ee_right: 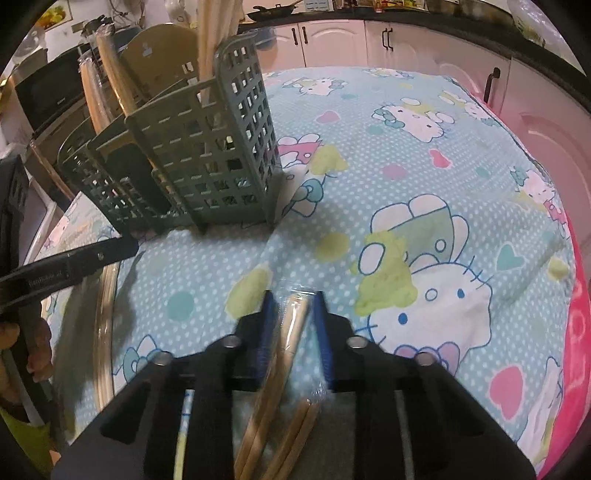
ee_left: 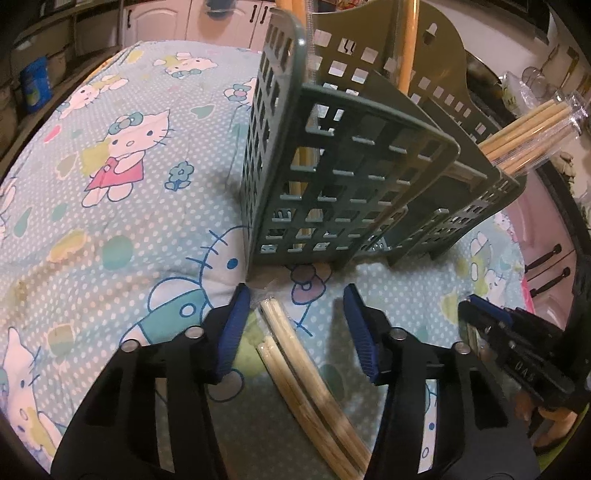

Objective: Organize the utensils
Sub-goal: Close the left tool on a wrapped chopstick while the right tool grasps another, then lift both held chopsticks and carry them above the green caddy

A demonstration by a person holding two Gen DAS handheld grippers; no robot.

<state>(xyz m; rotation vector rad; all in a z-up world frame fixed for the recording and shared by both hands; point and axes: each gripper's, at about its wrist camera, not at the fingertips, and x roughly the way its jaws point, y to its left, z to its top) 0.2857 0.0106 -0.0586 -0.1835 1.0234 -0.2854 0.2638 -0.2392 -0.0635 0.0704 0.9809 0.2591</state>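
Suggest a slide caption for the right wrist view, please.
Right gripper shut on wrapped chopsticks near the green caddy.

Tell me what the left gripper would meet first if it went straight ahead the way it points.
Probably the grey-green slotted plastic utensil caddy standing on the cartoon-cat cloth. The open left gripper aims at its base, straddling wrapped bamboo chopsticks; depth is uncertain.

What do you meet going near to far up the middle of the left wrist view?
Wrapped chopsticks lying between the open jaws of the left gripper → bare Hello Kitty cloth → green utensil caddy → white cabinet doors.
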